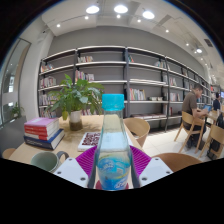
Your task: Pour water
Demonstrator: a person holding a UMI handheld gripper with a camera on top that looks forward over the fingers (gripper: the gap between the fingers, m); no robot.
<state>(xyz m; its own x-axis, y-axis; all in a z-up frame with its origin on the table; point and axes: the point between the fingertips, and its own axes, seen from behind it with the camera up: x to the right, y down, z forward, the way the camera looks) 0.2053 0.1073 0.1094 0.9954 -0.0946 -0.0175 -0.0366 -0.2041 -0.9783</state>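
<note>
Tongs (pixel 113 168) grip bottle (pixel 113 140) (blue-capped).

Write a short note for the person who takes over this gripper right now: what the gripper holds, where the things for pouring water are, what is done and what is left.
Gripper: shut on the water bottle, which stands upright between the fingers with its blue cap on.
Around it: a green cup sits ahead of the left finger, near a stack of books and a potted plant on the table.
Done: the bottle is grasped.
Left: the cap looks closed, so it probably must come off first; then tilt the bottle over the cup, likely the receiver. No pouring is visible yet.
</note>
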